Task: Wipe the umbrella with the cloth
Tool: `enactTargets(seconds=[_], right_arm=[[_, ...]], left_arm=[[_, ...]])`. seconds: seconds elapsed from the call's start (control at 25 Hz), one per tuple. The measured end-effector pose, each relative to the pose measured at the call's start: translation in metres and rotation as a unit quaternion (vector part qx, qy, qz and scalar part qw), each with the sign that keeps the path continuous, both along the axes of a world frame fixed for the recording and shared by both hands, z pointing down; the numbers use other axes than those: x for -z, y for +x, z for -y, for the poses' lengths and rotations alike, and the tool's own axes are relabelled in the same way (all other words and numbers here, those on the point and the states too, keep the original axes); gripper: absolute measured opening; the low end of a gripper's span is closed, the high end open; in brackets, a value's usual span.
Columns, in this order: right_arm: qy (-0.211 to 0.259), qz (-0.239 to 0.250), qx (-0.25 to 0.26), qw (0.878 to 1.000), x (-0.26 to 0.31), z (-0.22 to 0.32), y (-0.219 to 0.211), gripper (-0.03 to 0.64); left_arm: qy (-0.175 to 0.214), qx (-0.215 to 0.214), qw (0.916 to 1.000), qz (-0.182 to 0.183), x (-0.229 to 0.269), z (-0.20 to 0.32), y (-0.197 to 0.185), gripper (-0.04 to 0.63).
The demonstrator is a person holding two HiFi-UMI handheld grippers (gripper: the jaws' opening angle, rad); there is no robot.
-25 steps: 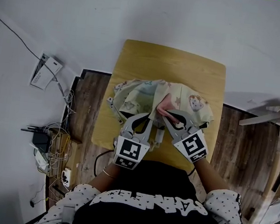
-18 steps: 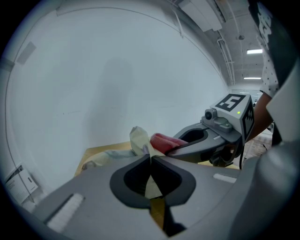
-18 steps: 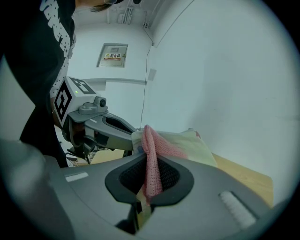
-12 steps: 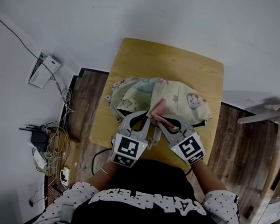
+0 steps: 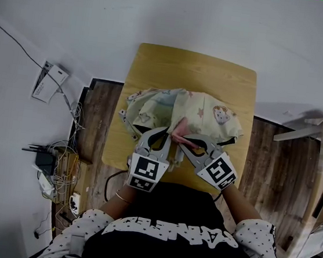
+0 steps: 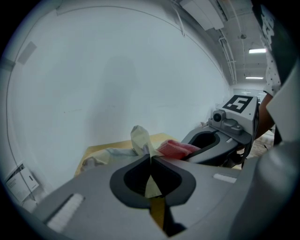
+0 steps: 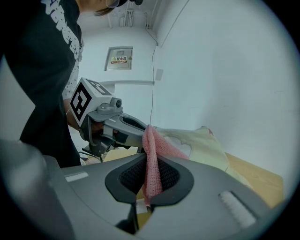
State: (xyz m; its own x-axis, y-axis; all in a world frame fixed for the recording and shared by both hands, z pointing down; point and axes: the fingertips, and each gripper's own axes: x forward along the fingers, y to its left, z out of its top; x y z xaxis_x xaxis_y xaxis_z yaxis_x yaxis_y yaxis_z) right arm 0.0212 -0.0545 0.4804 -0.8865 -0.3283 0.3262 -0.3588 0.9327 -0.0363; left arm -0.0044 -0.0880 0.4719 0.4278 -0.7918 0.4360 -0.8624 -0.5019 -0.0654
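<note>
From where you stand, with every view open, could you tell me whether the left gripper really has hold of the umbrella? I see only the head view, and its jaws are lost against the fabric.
Observer: Yes. In the left gripper view the left gripper is shut on a pinched fold of the pale yellow umbrella, and the fold stands up above its jaws.
Operator: Thank you. Does the right one have the cloth as well?
Observer: It does. The right gripper view shows the right gripper shut on the pink cloth, which runs down between the jaws, with its top edge sticking up above them.
</note>
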Motion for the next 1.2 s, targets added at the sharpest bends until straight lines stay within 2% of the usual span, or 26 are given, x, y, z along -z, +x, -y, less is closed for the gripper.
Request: enactTargets(seconds=[0.12,0.24,0.4,0.6,0.72,0.96,1.2], right_arm=[[0.014,0.021,-0.018,1.0,0.012,0.01,0.007,0.034],[0.038,0.042,-0.072,0.996,0.027,0.032,0.025,0.034],[0.071,0.036,-0.149,0.986,0.039,0.071,0.057,0.035],[0.095,0.018,-0.197,0.976,0.038,0.104,0.084,0.034],[0.097,0.005,-0.203,0.974,0.032,0.114,0.088,0.034],[0.086,-0.039,-0.183,0.978,0.007,0.121,0.083,0.034],[0.069,-0.049,-0.162,0.983,-0.006,0.115,0.076,0.034]], left_arm=[[0.0,0.002,1.0,0.001,0.0,0.0,0.0,-0.003],[0.0,0.004,1.0,0.002,-0.001,0.0,0.0,-0.003],[0.0,0.011,0.9999,0.001,-0.001,-0.001,-0.001,-0.003],[-0.003,0.018,0.9998,0.0,0.0,-0.002,-0.003,-0.003],[-0.003,0.023,0.9997,0.0,0.0,-0.002,-0.005,-0.003],[-0.004,0.027,0.9996,-0.003,0.001,-0.003,-0.005,-0.003],[-0.005,0.031,0.9995,-0.002,0.0,-0.003,-0.007,-0.003]])
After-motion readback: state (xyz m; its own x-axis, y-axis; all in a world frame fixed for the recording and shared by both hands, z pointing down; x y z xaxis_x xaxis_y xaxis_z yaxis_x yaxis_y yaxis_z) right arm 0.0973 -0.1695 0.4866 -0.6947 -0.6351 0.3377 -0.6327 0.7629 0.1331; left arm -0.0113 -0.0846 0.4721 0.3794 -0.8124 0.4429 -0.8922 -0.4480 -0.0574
